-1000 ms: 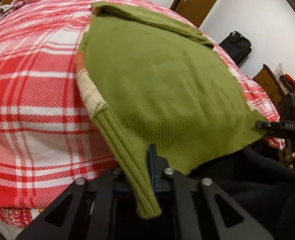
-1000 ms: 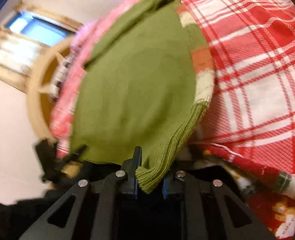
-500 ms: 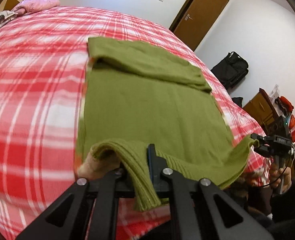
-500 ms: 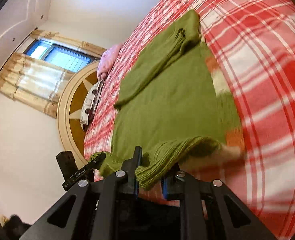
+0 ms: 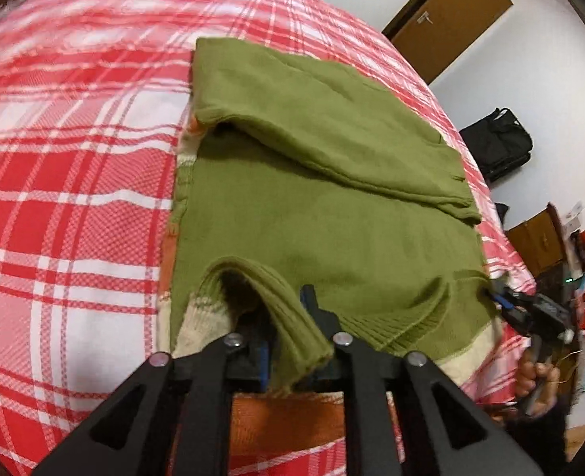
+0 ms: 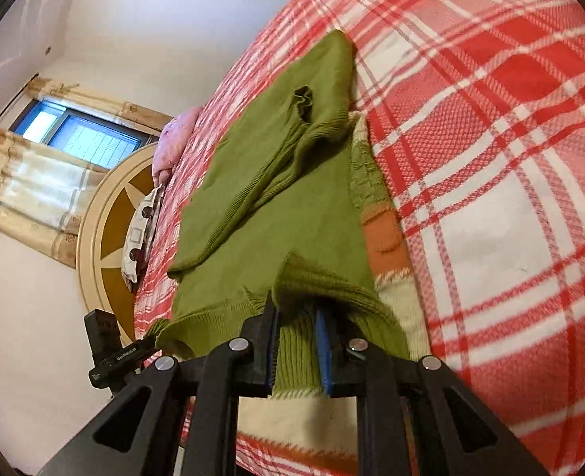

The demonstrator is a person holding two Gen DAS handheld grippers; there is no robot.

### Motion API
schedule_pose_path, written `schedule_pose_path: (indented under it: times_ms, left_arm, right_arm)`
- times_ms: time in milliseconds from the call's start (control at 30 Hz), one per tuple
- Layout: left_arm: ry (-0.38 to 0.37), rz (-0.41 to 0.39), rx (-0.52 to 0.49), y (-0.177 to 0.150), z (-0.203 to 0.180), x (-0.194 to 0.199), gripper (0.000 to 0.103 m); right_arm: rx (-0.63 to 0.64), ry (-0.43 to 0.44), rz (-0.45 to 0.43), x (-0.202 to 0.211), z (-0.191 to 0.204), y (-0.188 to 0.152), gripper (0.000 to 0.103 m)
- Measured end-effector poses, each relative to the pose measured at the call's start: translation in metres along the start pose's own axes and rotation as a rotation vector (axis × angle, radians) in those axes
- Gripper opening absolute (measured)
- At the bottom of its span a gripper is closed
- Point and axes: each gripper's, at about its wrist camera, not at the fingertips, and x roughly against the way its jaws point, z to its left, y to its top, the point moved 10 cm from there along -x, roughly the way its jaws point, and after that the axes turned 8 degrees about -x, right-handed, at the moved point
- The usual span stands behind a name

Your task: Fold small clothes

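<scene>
Hem carried forward over sweater (image 5: pixel 332 214) (lengthwise from tools); both tools (image 5: pixel 288 341) (image 6: pixel 296 341) gripping

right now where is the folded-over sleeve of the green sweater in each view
Left wrist: folded sleeve runs across the upper centre, on the green sweater.
Right wrist: the sleeve runs diagonally, centre-left.
Shared landmark: red plaid bedcover.
</scene>
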Motion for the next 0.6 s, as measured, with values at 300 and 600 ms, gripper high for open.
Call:
schedule_pose_path:
  times_ms: [300, 600]
  left_arm:
    - [0.065, -0.093, 0.0, 0.011, 0.041, 0.054, 0.076]
    - [0.24, -0.252, -0.532, 0.029, 0.0, 0.068, 0.076]
  right_arm:
    - [0.019, 0.095, -0.07, 0.025, 0.016, 0.014, 0.062]
    - [0.274, -0.051, -0.227, 0.07, 0.042, -0.002, 0.062]
